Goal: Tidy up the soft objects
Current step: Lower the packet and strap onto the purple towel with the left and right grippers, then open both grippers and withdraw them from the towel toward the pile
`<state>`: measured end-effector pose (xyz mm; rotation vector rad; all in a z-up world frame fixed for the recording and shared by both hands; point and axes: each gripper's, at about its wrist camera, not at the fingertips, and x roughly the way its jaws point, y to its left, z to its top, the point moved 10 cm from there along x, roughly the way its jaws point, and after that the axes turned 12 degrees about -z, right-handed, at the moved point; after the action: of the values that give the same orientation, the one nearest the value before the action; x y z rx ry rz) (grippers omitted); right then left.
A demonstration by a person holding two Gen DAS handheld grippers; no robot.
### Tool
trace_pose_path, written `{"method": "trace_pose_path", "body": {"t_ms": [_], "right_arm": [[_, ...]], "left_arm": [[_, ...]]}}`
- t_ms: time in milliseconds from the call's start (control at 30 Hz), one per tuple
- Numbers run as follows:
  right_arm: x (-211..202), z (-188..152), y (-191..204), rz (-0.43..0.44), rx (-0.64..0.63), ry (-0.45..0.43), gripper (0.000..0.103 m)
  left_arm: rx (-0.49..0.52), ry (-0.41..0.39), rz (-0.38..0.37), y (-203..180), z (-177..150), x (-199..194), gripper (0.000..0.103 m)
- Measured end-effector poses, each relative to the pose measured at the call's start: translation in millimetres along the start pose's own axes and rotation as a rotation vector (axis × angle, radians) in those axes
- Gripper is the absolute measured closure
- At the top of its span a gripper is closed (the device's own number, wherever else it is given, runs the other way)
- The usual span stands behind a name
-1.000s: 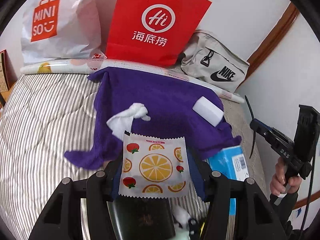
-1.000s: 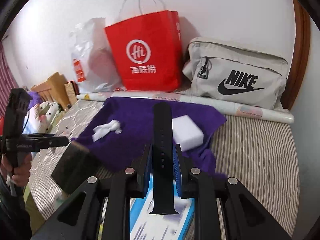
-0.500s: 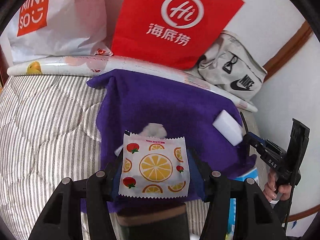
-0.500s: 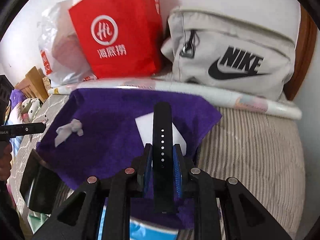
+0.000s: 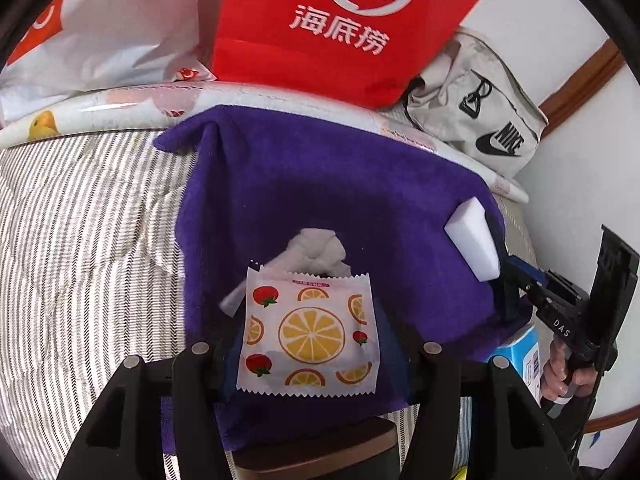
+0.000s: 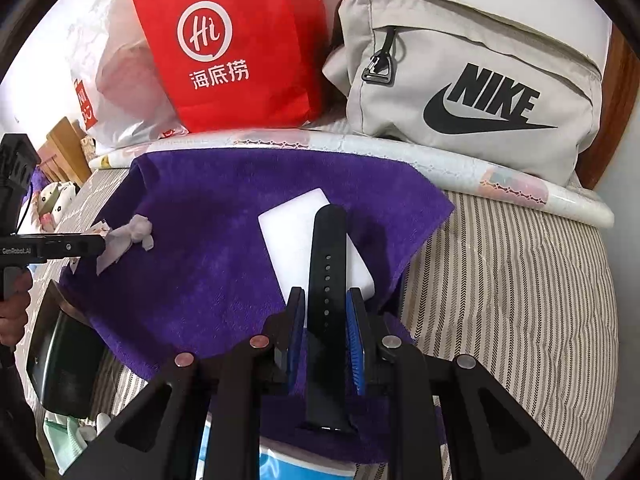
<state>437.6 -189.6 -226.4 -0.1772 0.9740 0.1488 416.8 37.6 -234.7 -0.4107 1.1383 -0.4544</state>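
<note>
A purple towel (image 5: pixel 320 184) lies spread on the striped bed; it also shows in the right wrist view (image 6: pixel 224 216). My left gripper (image 5: pixel 308 344) is shut on a fruit-print sachet (image 5: pixel 308 332), held over the towel's near part, just in front of a crumpled white tissue (image 5: pixel 316 248). My right gripper (image 6: pixel 326 320) is shut on a black watch strap (image 6: pixel 326 288), held over a white sponge block (image 6: pixel 288 236) on the towel's right side. The sponge (image 5: pixel 474 240) and the tissue (image 6: pixel 128 236) show in both views.
A red paper bag (image 6: pixel 236 48), a white plastic bag (image 5: pixel 100 32) and a grey Nike bag (image 6: pixel 472 76) stand along the wall behind a rolled white mat (image 6: pixel 400 152). A blue box (image 5: pixel 520 352) lies under the towel's near right corner. A dark object (image 6: pixel 60 360) sits at the left.
Both grippers have moved forward over the purple towel with their loads. The left now sits close behind the tissue; the right now holds the strap over the sponge.
</note>
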Motion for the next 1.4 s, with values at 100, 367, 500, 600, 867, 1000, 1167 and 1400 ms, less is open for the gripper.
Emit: {"method": "trace_pose_path", "body": {"t_ms": [100,367,500,600,867,1000,1167,1400], "right_arm": [[-1.9,-1.0,1.3,0.004,-0.001,0.000,0.075],[-19.6,0.2,3.9,0.020,0.005,-0.039,0.054],[-33.3,-0.7,5.6,0.022,0.002,-0.055,0.054],[-45.2,-3.5,6.1,0.015,0.006,-0.066,0.054],[-92.5,-27.0,13.4,0.037,0.047,-0.087,0.054],[-122.0,-47.5,21.0,0.051,0.047,-0.105,0.054],[-147.2,-81.9,31.8,0.083,0.043,-0.067,0.054],[-177.5,-140.4,55.4,0.152,-0.003,-0.080,0.054]], "left_arm": [[0.014,0.016,0.012,-2.6,-1.5,3.6,0.043],[0.042,-0.024,0.057,-8.3,4.7,-0.9,0.029],[0.029,-0.031,0.045,-9.8,0.4,-10.5,0.029],[0.020,-0.041,0.048,-10.3,-6.2,-21.5,0.029],[0.048,-0.083,0.047,-25.2,-44.2,-64.1,0.029],[0.057,-0.135,-0.013,-40.2,-74.6,-88.7,0.029],[0.081,-0.120,0.002,-50.6,-112.6,-100.7,0.029],[0.091,-0.106,-0.008,-59.4,-160.9,-102.8,0.029]]}}
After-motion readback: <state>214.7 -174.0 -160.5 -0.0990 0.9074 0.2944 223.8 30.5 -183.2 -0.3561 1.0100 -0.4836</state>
